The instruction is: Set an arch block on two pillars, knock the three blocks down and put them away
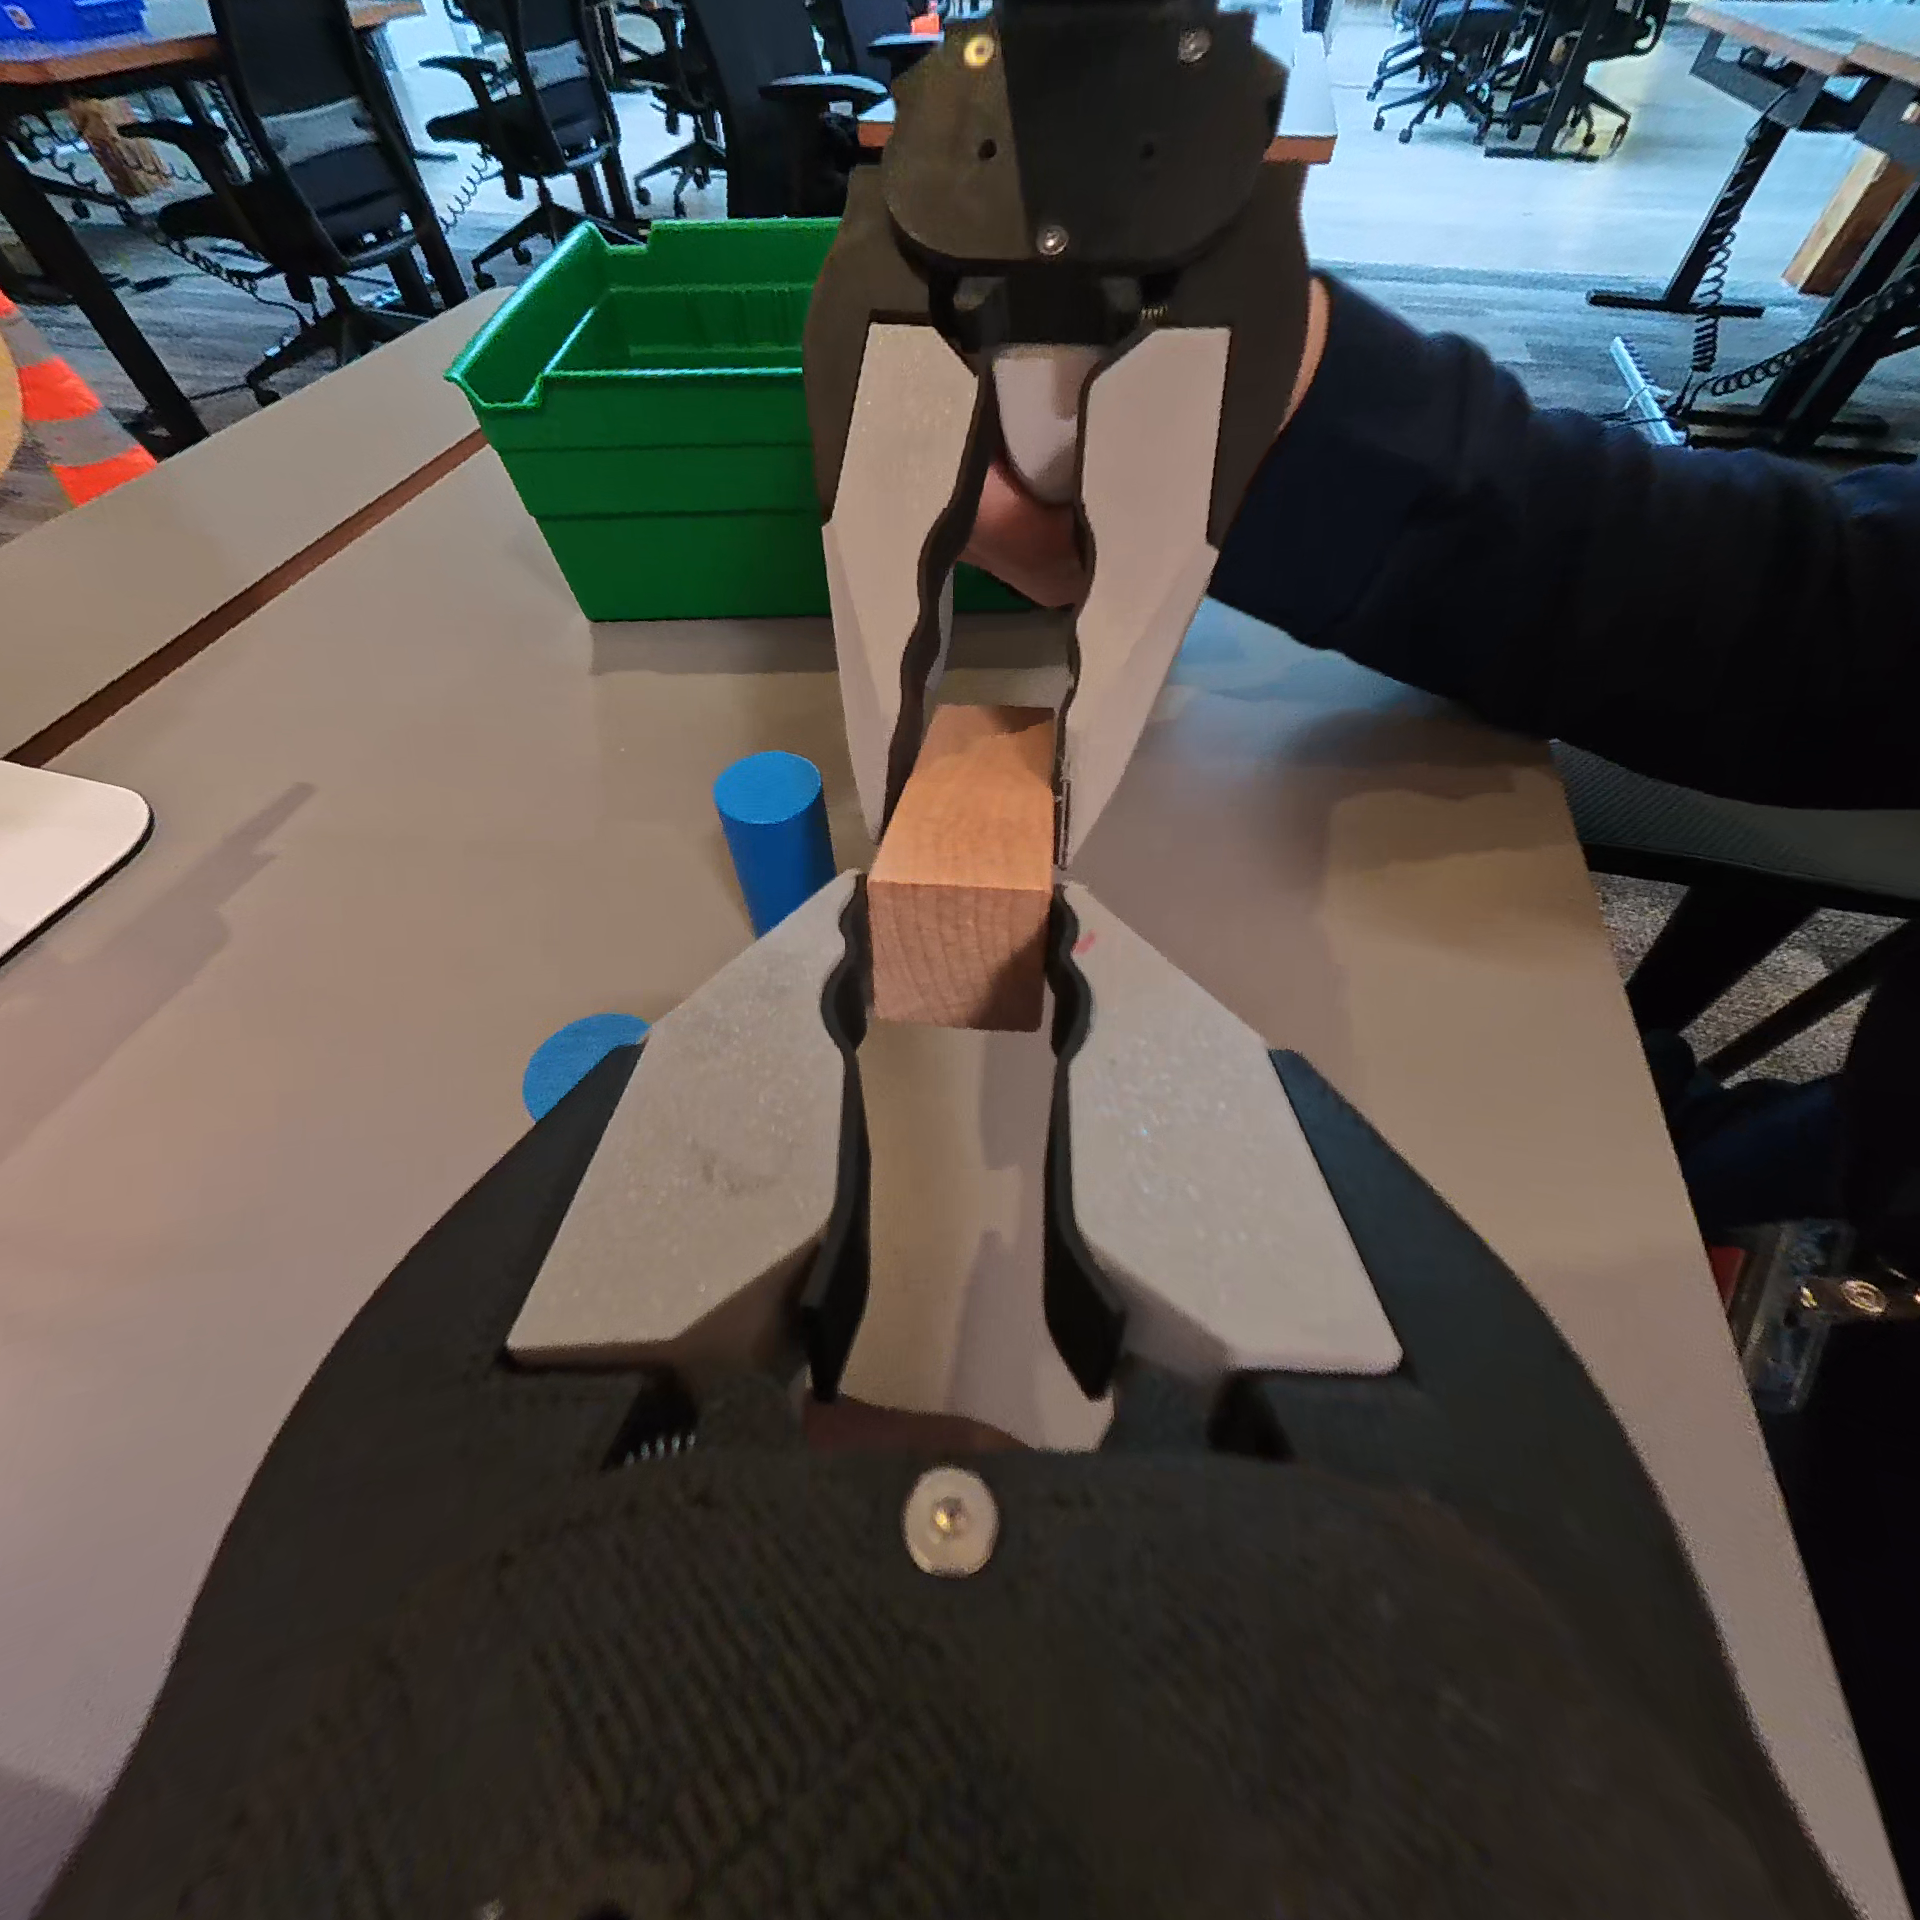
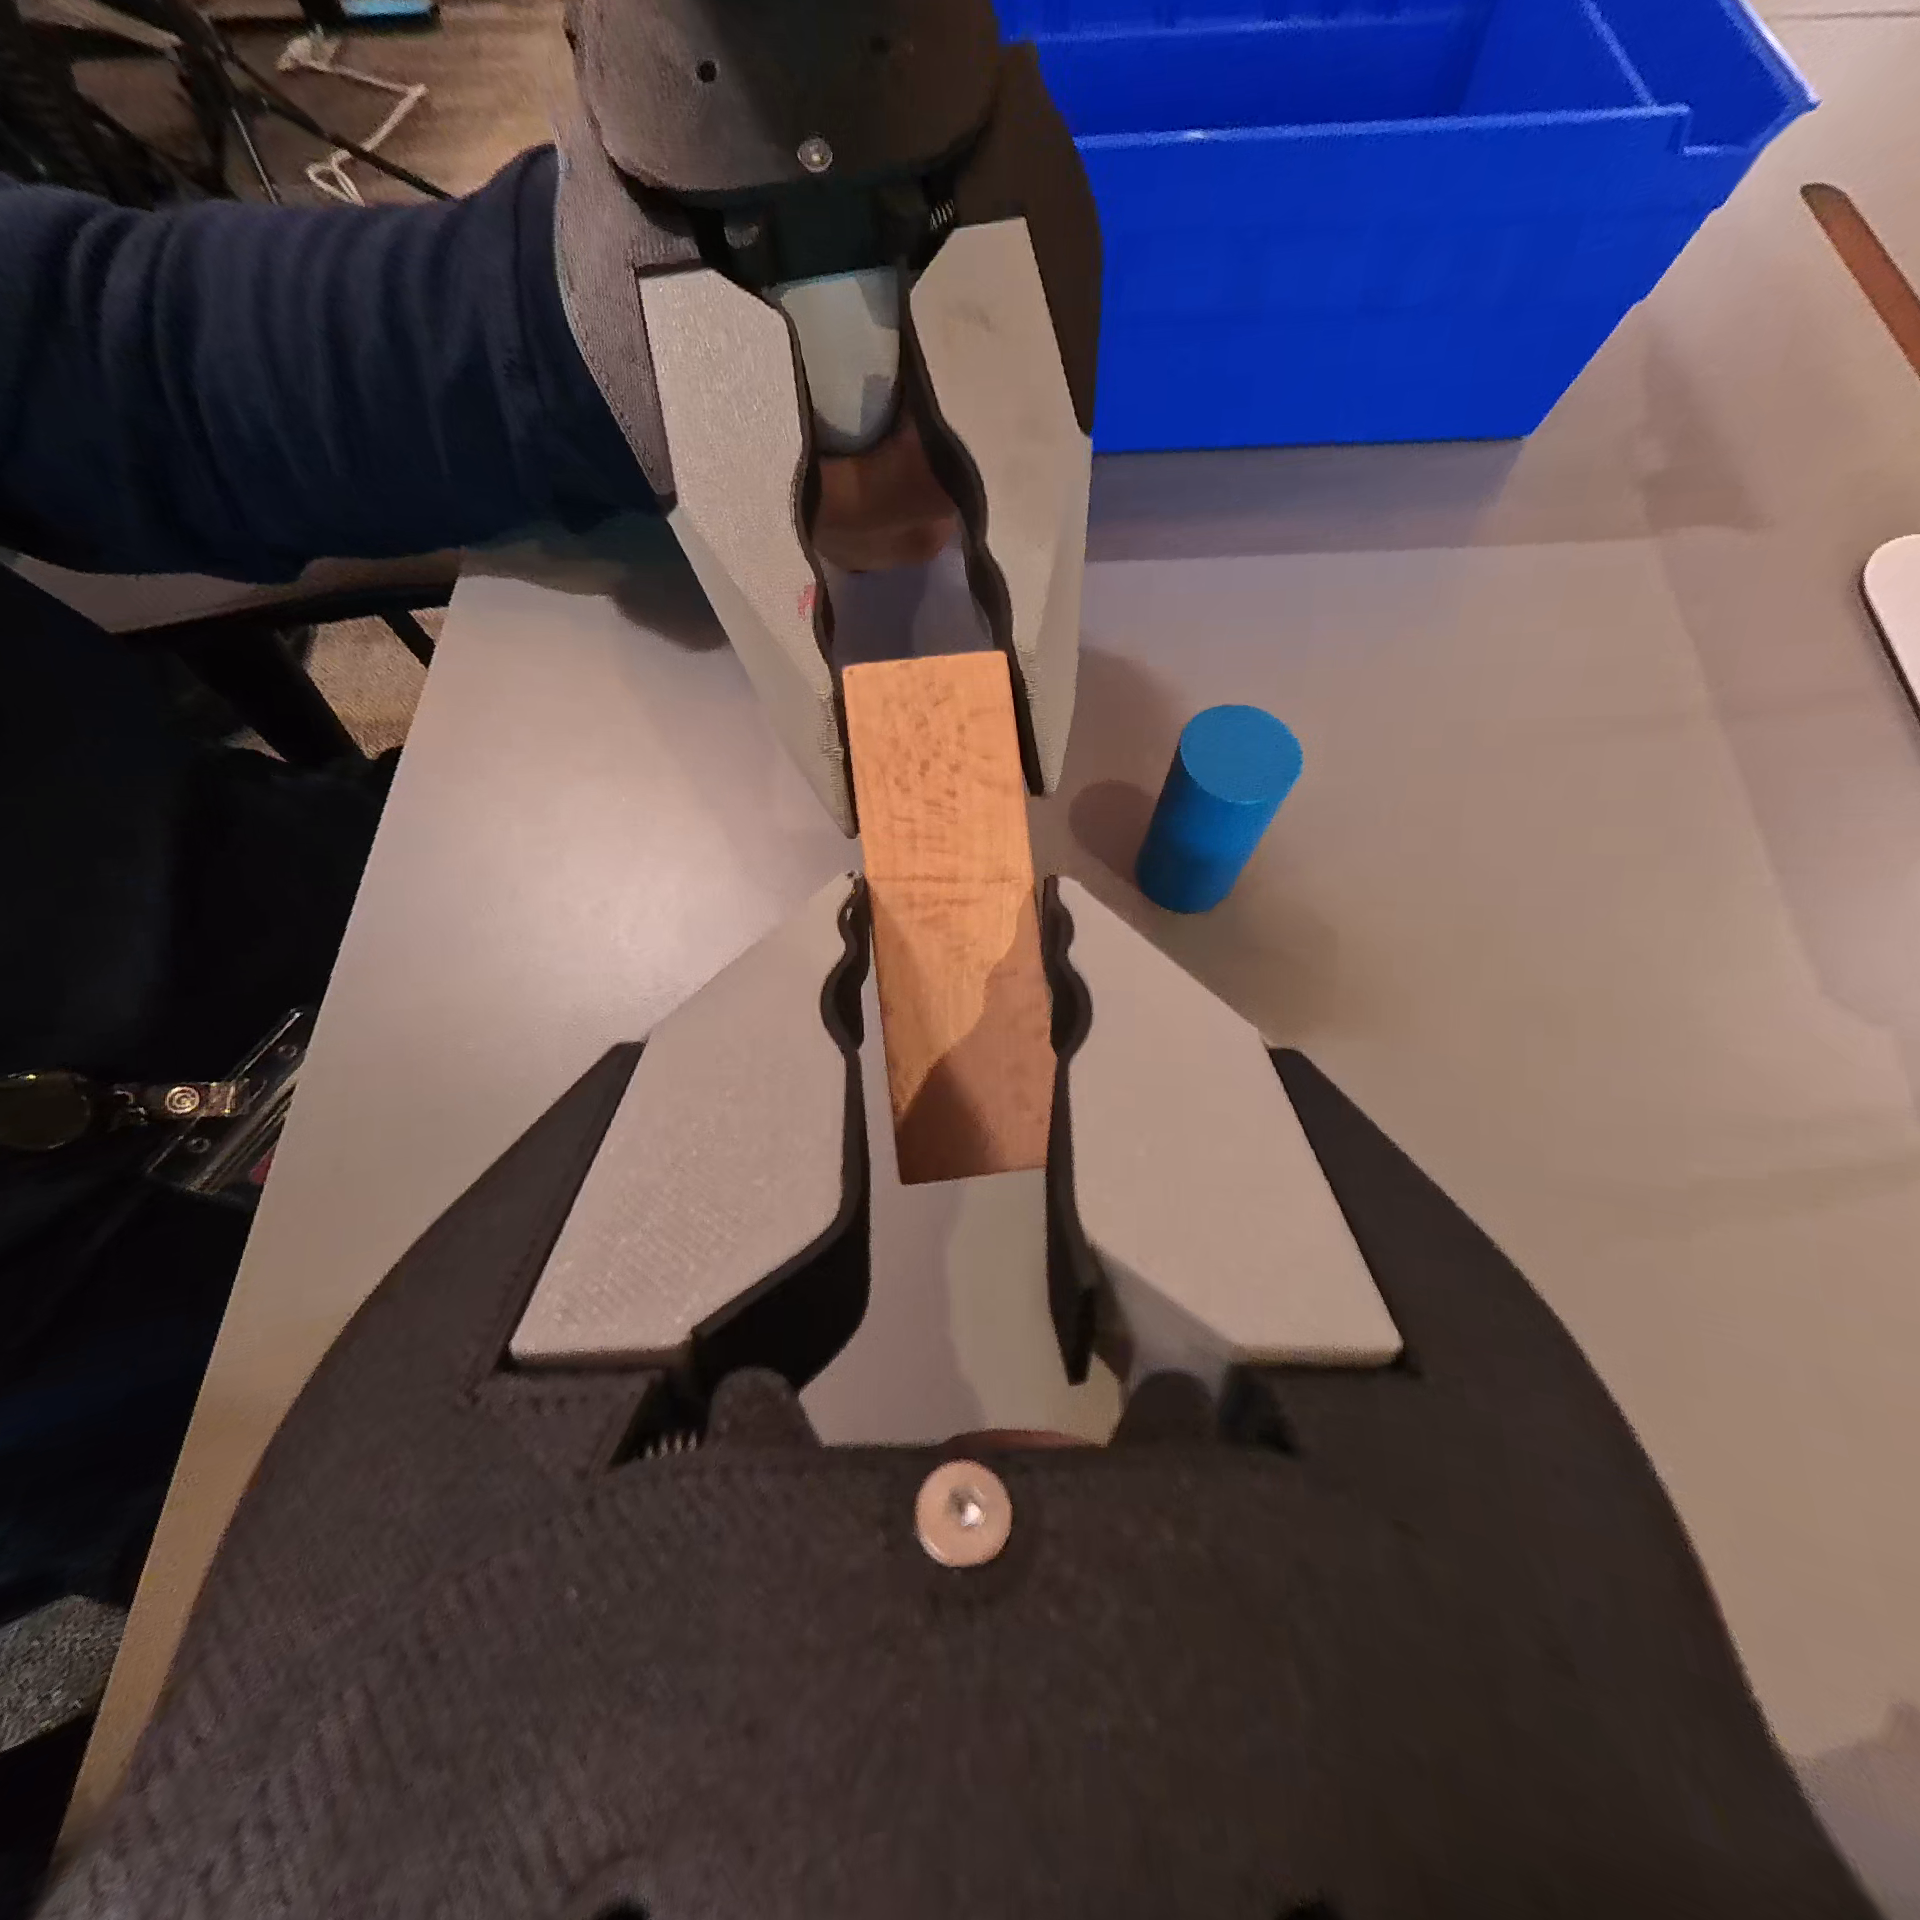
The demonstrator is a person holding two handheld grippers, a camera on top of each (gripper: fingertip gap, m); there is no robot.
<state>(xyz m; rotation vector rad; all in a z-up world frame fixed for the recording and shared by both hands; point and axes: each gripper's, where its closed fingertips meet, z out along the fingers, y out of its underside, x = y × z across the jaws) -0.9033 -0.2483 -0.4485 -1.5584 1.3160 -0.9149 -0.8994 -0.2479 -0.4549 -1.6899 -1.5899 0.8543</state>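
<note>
- Clamping one end of the wooden block (image 1: 956,914), the left gripper (image 1: 958,940) is pressed on it.
- Its other end is clamped by the right gripper (image 2: 951,966).
- Two blue cylinders (image 1: 774,836) are seen beside it on the table (image 1: 364,831).

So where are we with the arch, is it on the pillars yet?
Not yet. Done: both blue pillars stand upright, one beside the block, the other nearer the left gripper. In hand: the wooden block is held off the table, the left gripper at one end and the right gripper at the other. Left: setting it down, knocking over, putting away.
</note>
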